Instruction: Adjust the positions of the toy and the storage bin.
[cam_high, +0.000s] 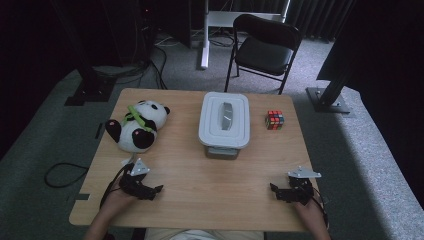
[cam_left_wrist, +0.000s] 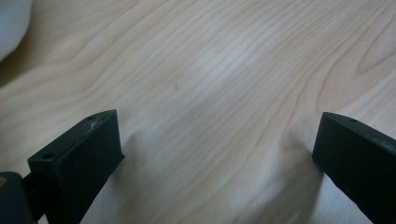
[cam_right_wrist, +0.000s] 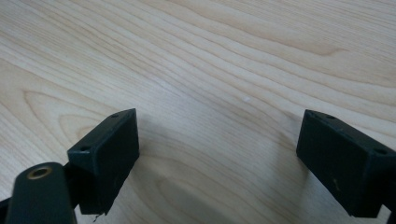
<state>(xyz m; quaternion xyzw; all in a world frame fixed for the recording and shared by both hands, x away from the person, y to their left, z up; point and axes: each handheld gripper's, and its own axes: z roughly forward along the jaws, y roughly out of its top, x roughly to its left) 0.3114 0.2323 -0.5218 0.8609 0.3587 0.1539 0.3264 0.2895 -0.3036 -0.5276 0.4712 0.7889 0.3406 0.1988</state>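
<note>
You rested both the left gripper (cam_high: 159, 190) and right gripper (cam_high: 273, 188) released and empty on the desk (cam_high: 200, 190), near edge, so the panda (cam_high: 136, 125), box (cam_high: 225, 120) and cube (cam_high: 274, 120) sat untouched beyond.

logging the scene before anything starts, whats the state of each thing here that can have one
left tool: open, nothing between its jaws, low over the table
right tool: open, nothing between its jaws, low over the table
container: lid on, closed
panda plush: lying on the table, untouched
puzzle cube: colours scrambled, sitting on the table right of the container
folding chair: unfolded, no one on it
</note>
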